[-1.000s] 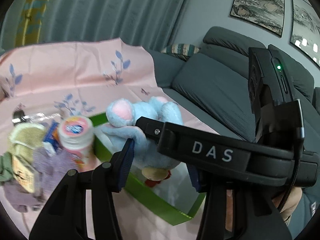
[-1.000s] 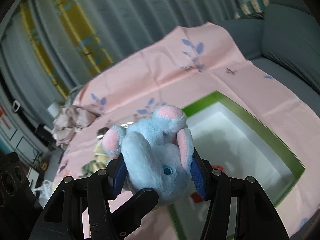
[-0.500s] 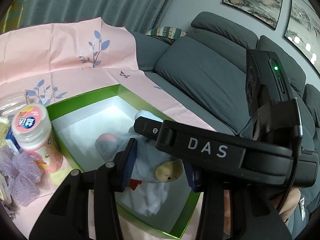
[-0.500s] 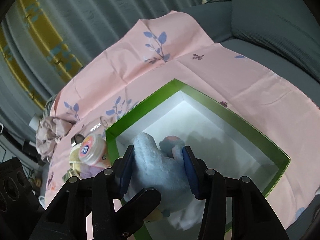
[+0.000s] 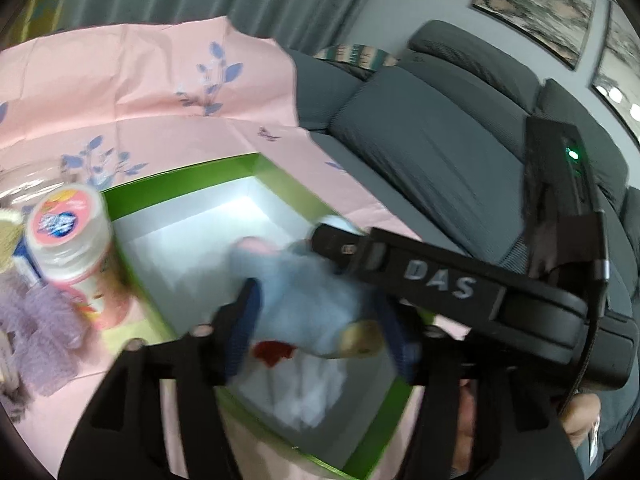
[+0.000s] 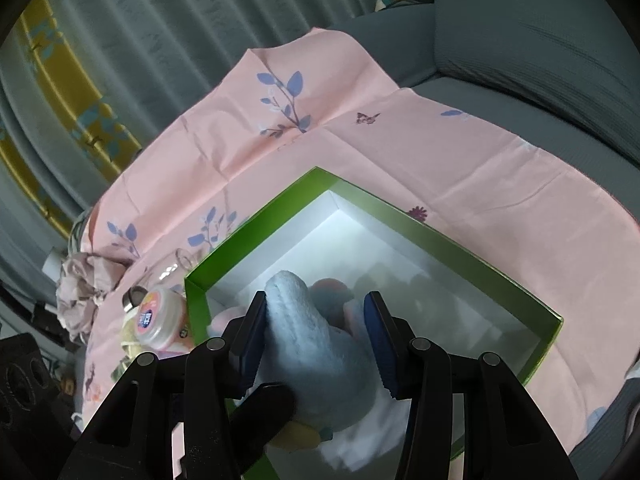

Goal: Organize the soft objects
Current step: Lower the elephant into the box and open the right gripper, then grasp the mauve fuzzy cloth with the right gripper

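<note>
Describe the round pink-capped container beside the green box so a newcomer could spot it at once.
On the pink floral cloth, find the green-rimmed white box. Just outside its left wall stands a squat pink-and-white plastic jar with a blue logo on its cap, the only hard, glossy item beside the fuzzy lilac fabric.

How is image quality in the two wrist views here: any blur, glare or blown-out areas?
Left wrist view: motion blur smears the blue plush toy, the left tool and the pink-capped bottle; the sofa stays fairly crisp. Right wrist view: sharper, but the green box has a blown-out white inner corner. Both show fisheye bending and dark corners.
</note>
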